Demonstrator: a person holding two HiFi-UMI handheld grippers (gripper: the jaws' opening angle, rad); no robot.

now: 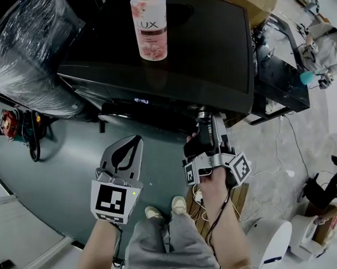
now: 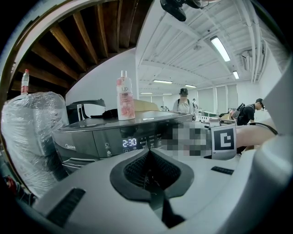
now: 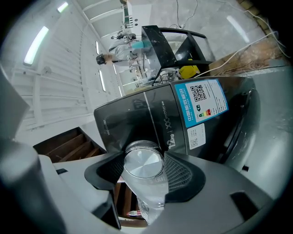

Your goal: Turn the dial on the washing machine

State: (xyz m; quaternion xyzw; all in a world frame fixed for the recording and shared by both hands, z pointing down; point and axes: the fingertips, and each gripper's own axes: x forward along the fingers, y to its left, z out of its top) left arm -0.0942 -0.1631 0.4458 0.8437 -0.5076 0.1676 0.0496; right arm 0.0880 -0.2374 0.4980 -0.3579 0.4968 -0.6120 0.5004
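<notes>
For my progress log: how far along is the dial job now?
Done: the right hand-held gripper is clamped on the silver dial of the washing machine. In hand: the turn, though one moment shows no rotation. Left: finishing the turn and letting go.

Lab hall: ceiling strip lights [image 2: 220,48], workbench [image 1: 285,80].

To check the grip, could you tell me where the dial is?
Right gripper view: the dial sits gripped between the right gripper's pads, on the washing machine's front panel.
</notes>
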